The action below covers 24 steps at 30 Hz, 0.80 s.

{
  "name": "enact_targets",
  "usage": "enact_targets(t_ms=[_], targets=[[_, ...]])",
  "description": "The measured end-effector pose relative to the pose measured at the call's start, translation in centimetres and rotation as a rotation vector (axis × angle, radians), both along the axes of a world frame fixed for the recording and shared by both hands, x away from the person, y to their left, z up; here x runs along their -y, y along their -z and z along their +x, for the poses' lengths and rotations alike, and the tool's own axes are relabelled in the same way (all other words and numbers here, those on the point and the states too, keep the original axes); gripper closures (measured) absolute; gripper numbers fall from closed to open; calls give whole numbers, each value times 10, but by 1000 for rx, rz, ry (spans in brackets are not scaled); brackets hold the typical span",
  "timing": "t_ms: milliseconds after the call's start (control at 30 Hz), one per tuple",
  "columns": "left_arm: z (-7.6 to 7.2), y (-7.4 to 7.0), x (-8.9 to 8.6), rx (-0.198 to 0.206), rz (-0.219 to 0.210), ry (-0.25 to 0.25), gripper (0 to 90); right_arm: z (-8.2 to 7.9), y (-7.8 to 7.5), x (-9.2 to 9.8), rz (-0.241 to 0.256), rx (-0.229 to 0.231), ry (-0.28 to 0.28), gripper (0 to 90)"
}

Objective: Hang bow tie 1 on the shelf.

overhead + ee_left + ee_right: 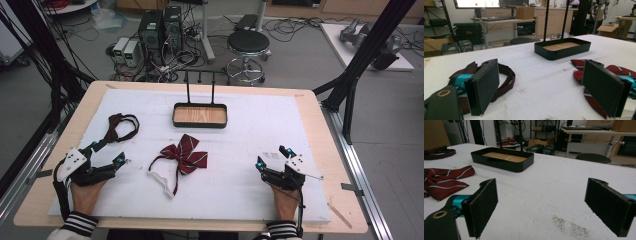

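A red striped bow tie (pixel 182 157) with a white strap lies in the middle of the white mat. A dark brown bow tie (pixel 120 125) lies at the left. Behind them stands an empty black tray (pixel 200 125) with a wooden bottom. My left gripper (pixel 108 152) rests open just in front of the dark tie, and nothing is between its fingers. In the left gripper view, the left gripper (pixel 544 87) has the dark tie (pixel 506 77) behind one jaw and the red tie (pixel 579 65) behind the other. My right gripper (pixel 272 156) stands open on bare mat at the right. It (pixel 546 205) faces the tray (pixel 506 166).
The white mat (pixel 250 130) covers a wooden table (pixel 320 150). A thin black stand (pixel 200 82) rises behind the tray. A stool (pixel 248 42), computers (pixel 160 27) and cables are on the floor beyond. Black frame posts (pixel 350 100) flank the table.
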<state>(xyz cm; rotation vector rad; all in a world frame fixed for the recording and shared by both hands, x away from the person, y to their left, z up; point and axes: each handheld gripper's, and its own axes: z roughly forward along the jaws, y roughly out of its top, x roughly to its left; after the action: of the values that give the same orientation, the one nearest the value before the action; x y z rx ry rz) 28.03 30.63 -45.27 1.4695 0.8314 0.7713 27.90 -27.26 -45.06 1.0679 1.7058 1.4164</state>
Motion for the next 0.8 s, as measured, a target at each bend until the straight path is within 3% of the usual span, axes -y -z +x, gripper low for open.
enact_targets(t_ms=[167,800], targets=[[0,0,0,-2,1,-1,150,0,0,1,19,-7,0,107],[1,0,0,-1,-10,-6,151,-1,0,1,6,12,3,107]])
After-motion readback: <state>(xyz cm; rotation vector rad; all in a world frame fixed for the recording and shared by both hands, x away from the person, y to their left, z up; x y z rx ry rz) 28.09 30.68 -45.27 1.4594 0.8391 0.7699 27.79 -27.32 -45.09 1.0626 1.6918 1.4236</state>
